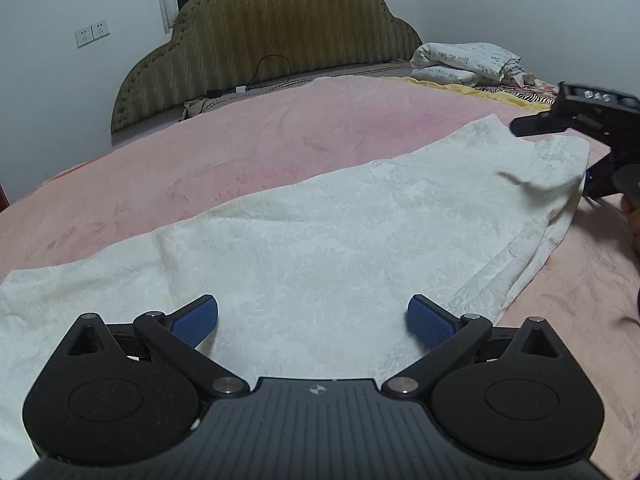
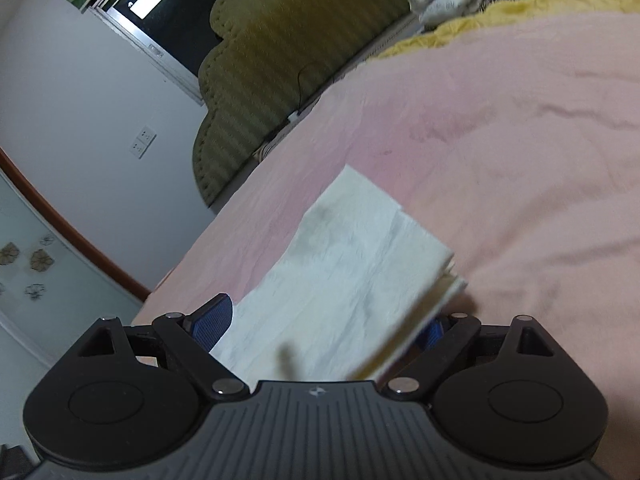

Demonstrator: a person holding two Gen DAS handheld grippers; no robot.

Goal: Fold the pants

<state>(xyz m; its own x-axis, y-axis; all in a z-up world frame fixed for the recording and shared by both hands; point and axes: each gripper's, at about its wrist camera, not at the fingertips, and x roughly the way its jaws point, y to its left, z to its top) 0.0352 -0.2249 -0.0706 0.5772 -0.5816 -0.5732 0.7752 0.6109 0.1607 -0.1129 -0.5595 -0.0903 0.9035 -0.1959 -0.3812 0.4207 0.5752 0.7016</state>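
White textured pants (image 1: 320,236) lie spread across a pink bed cover (image 1: 200,152), running from the near left to the far right. My left gripper (image 1: 313,322) is open, its blue pads wide apart just above the near part of the pants. My right gripper shows at the far right in the left wrist view (image 1: 588,136), at the pants' far end. In the right wrist view the layered end of the pants (image 2: 352,280) lies between my right gripper's (image 2: 324,328) wide-open fingers, lifted and blurred. The right pad is mostly hidden by the cloth.
A green padded headboard (image 1: 264,48) stands behind the bed. Folded bedding (image 1: 468,60) and a yellow blanket (image 2: 520,4) lie at the bed's far right. A black cable (image 1: 272,68) runs along the headboard. Wall sockets (image 1: 92,33) are on the left wall.
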